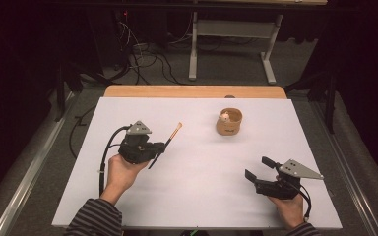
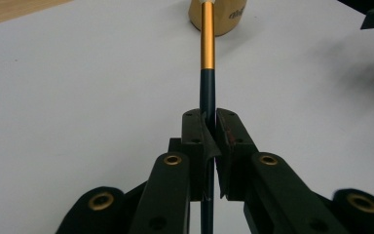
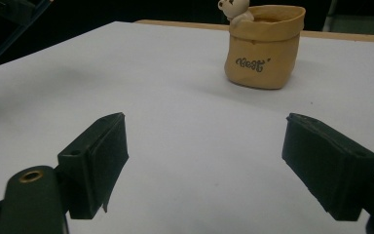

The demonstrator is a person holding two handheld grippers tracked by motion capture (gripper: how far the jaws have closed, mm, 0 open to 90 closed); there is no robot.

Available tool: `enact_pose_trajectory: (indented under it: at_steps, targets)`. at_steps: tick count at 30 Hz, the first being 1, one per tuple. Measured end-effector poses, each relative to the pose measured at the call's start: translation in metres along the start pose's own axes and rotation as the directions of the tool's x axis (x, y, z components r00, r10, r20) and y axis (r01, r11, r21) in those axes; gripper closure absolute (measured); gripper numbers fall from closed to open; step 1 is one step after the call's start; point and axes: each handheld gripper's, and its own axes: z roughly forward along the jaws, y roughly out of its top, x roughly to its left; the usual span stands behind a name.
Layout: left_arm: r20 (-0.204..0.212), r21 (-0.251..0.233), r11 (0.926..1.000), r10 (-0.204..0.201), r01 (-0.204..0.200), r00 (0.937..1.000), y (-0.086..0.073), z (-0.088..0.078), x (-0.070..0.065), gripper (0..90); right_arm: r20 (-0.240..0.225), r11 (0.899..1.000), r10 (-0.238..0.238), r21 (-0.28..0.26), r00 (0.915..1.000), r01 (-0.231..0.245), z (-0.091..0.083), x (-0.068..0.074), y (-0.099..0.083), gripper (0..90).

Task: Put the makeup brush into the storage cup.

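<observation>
Transport step, as judged. The left gripper (image 1: 158, 147) has its fingers clamped on the dark handle of a brush (image 2: 207, 44), held above the white bench (image 1: 197, 191) and aimed at the tan pouch-shaped holder (image 1: 229, 122). The right gripper (image 1: 260, 168) waits, fingers apart, empty. Next move likely requires tipping the brush upright over the holder's mouth, beside the small bear figure (image 3: 234, 9).

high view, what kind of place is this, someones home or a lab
Likely a lab or recording workspace, not a home: a white-topped table under a fixed camera, loose cables on the carpeted floor, and a bare metal table frame behind.
</observation>
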Motion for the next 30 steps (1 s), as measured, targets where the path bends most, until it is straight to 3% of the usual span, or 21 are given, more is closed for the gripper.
enact_pose_trajectory:
  at_steps: [14,26,30]
  targets:
    - [0.028,-0.047,0.9988,0.016,-0.015,0.9995,-0.015,-0.007,-0.012,83.4,0.000,1.000,0.007,0.004,1.0000,-0.007,0.000,0.000,0.000,17.5]
    - [0.066,-0.067,0.9970,0.043,-0.038,0.9969,-0.025,-0.003,-0.027,83.4,-0.005,1.000,-0.025,0.005,0.9997,0.025,0.000,0.005,0.001,17.4]
    - [0.086,-0.076,0.9956,0.060,-0.054,0.9944,-0.029,0.000,-0.035,83.4,0.001,0.998,-0.055,0.018,0.9985,0.055,0.001,0.008,0.001,17.5]
